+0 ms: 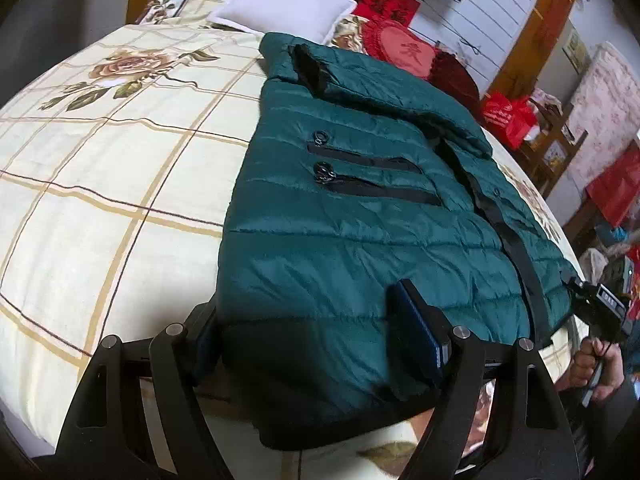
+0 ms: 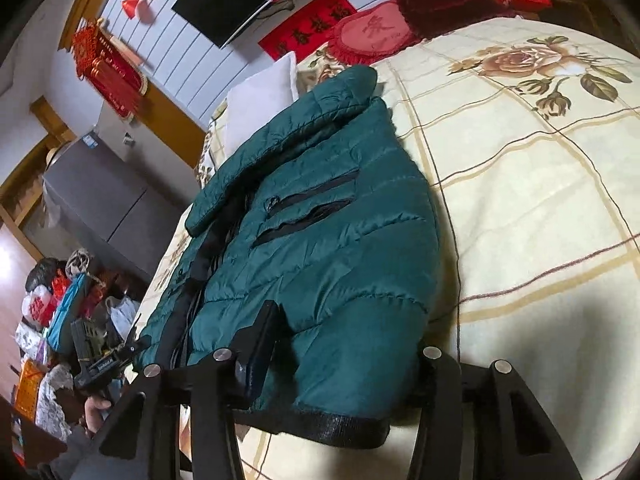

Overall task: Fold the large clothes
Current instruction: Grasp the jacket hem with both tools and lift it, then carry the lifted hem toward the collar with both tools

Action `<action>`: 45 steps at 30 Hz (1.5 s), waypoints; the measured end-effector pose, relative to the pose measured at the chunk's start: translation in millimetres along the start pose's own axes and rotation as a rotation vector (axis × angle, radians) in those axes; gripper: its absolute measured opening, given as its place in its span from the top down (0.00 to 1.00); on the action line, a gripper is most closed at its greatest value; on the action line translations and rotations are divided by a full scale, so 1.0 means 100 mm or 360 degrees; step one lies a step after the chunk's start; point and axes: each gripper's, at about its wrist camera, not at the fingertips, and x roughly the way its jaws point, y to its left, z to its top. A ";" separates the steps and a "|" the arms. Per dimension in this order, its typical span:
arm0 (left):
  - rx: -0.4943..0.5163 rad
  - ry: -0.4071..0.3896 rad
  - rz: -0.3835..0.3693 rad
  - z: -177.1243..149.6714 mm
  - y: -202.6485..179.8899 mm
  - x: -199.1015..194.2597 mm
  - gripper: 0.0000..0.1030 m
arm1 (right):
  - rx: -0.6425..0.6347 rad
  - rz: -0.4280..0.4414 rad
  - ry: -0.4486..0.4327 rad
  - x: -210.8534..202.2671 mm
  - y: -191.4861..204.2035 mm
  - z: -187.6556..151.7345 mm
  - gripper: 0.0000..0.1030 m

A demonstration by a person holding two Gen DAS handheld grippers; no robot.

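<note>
Left wrist view looks up the bed [image 1: 100, 184], where a dark green puffer jacket [image 1: 340, 200] lies front up, collar toward the white pillow [image 1: 280, 4] at about twelve o'clock and hem at six o'clock, nearest the person. The left claw [image 1: 320, 344] stands wide, straddling one hem corner: one finger rests on top of the fabric at five o'clock, the other sits just outside the jacket's side edge at seven o'clock, and I see no pinch on the cloth. From the right wrist view, the right claw [image 2: 340, 356] sits at the opposite hem corner at six o'clock, about half closed; one finger lies on the jacket, the other is partly hidden beside the ribbed black hem band [image 2: 344, 426], and I cannot tell whether the pads actually press the cloth. A sleeve [image 1: 400, 88] is folded across the chest toward one o'clock, above two zipped pockets [image 1: 360, 168]. My worry is the slick, puffy shell: if either claw closes on only the top layer, the jacket would likely slide apart on lifting. An uneven pull from the two corners could also skew the fold or shake the tucked sleeve loose.
</note>
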 end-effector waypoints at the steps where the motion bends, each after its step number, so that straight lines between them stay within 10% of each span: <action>1: -0.0016 -0.0004 0.0002 0.01 0.01 0.00 0.24 | 0.0010 -0.0004 -0.0001 0.01 0.00 0.01 0.54; 4: -0.0063 0.0001 -0.0016 0.04 0.03 0.02 0.29 | -0.0052 -0.0025 0.0020 0.04 0.05 0.03 0.61; 9: -0.0105 0.0025 -0.0032 0.05 0.12 -0.03 0.87 | -0.0163 -0.0093 0.0012 -0.05 0.16 0.00 0.77; 45: -0.0254 -0.0199 -0.0151 -0.44 0.31 -1.77 0.90 | -0.0235 0.0129 -0.0252 -1.46 1.02 -0.79 0.85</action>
